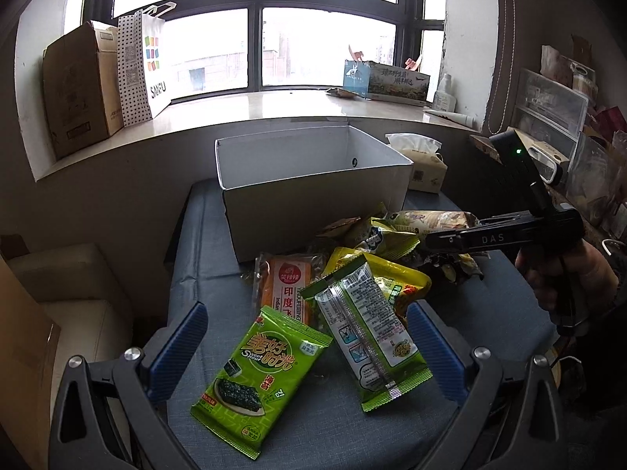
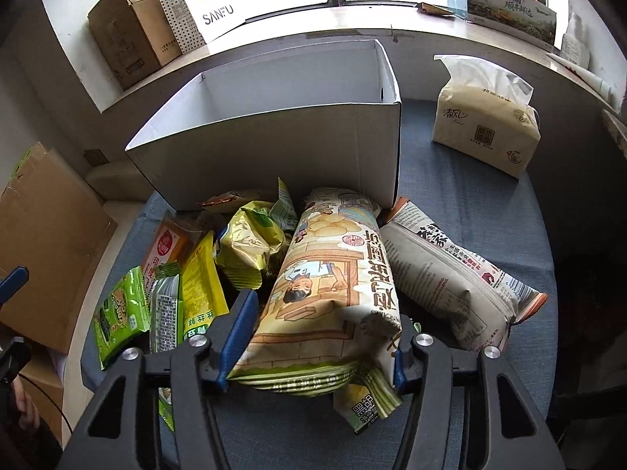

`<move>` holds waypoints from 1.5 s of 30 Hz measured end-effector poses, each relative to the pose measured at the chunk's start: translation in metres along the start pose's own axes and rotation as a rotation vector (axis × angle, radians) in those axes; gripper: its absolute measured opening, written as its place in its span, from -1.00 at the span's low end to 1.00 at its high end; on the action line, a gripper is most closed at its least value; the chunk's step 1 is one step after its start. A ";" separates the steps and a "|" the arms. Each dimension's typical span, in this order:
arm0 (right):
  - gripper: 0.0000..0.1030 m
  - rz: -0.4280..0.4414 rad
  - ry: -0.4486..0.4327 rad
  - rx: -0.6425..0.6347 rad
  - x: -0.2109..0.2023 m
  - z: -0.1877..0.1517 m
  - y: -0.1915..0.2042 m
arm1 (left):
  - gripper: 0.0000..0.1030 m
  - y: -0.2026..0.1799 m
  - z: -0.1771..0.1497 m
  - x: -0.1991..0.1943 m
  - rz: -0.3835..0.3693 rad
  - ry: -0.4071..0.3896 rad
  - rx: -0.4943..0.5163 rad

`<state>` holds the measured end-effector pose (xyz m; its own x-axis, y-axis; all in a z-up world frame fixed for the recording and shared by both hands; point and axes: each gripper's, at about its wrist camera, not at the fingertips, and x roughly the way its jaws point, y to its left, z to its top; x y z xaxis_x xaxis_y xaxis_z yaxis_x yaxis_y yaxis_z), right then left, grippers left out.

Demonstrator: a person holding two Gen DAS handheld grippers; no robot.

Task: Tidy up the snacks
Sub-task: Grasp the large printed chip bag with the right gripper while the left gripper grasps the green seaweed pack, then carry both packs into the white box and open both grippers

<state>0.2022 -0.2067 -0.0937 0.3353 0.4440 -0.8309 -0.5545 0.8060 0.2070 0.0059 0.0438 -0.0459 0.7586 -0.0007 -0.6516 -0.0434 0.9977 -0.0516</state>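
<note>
Two views: right hand-held gripper (image 2: 313, 337) clamped around illustrated snack bag (image 2: 333, 274), left hand-held gripper (image 1: 309, 333) wide.

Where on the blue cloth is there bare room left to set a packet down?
Bare blue tablecloth lies between the white cardboard box, the cream tissue pack and the newspaper-print snack bag. Another strip runs left of the green seaweed packet. In front of the box, packets are piled up.
</note>
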 end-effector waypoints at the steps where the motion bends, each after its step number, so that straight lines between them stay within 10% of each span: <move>1: 0.12 -0.002 -0.012 0.001 -0.005 0.001 0.000 | 1.00 0.003 -0.001 0.002 -0.009 0.003 0.006; 23: 0.09 0.093 -0.344 0.104 -0.128 -0.053 -0.030 | 0.99 0.036 -0.067 0.111 -0.043 0.307 0.321; 25: 0.09 0.097 -0.341 0.108 -0.128 -0.056 -0.031 | 0.54 0.037 -0.071 0.115 -0.034 0.325 0.300; 36: 0.09 0.110 -0.362 0.100 -0.122 -0.055 -0.023 | 0.31 0.045 -0.041 0.061 -0.075 0.119 0.110; 45: 0.09 0.030 -0.411 -0.043 -0.092 0.017 0.014 | 0.31 0.042 0.094 0.065 -0.081 -0.032 -0.119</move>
<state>0.1765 -0.2292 -0.0052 0.5901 0.5934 -0.5474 -0.5973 0.7771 0.1985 0.1148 0.0918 -0.0192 0.7831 -0.0765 -0.6172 -0.0567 0.9795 -0.1933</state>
